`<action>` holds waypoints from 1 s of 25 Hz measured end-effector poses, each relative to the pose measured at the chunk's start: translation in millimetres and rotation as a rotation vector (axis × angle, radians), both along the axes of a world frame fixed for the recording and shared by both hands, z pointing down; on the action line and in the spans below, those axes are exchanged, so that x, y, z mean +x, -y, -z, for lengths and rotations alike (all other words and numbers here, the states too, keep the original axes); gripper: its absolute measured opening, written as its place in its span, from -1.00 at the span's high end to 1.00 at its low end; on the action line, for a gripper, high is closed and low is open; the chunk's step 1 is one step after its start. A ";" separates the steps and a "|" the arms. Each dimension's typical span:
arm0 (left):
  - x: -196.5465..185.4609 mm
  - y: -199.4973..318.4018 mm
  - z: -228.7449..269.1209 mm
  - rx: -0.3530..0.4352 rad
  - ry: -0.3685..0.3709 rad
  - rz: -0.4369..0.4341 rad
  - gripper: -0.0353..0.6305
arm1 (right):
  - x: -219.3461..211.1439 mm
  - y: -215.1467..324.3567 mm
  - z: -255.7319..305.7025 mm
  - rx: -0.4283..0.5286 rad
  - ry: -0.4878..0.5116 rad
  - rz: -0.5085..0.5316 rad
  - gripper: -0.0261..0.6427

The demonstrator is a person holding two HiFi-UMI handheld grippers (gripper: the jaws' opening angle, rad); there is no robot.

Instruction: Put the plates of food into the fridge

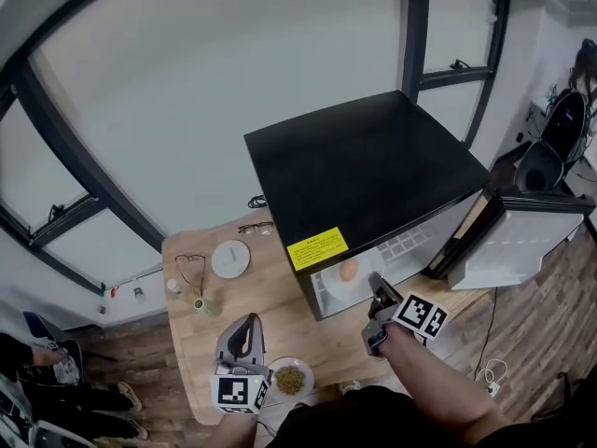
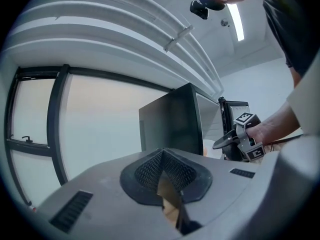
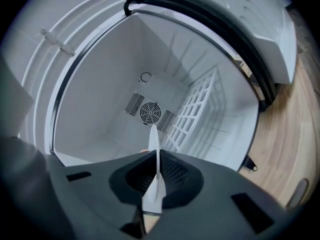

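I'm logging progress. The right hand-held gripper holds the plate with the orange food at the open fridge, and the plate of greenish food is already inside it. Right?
Not quite. The plate of greenish food is not inside the fridge; it lies on the wooden table beside the left hand-held gripper, as the head view shows. The rest holds.

The grey left gripper (image 1: 248, 321) is hovering low beside the person's body, its jaws pressing together on nothing. The right gripper (image 1: 375, 286) is reaching forward on an outstretched bare forearm (image 1: 438, 385), its jaws pinching the rim of a white round plate (image 1: 334, 286).
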State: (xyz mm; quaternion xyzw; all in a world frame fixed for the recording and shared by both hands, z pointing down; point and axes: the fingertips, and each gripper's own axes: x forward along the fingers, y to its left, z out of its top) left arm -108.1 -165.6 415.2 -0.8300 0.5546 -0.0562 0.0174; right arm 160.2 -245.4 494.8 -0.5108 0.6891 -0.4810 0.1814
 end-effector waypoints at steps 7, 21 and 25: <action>-10.7 2.0 -2.8 -0.015 0.008 0.073 0.88 | -15.3 31.4 4.4 0.019 -0.162 0.093 0.83; -27.6 -16.8 -13.3 -0.049 0.014 0.208 0.88 | -25.7 74.5 -6.8 -0.008 -0.610 0.240 0.53; -36.0 -31.1 -6.0 -0.026 0.024 0.214 0.88 | -22.3 78.2 -18.3 -0.033 -0.696 0.215 0.44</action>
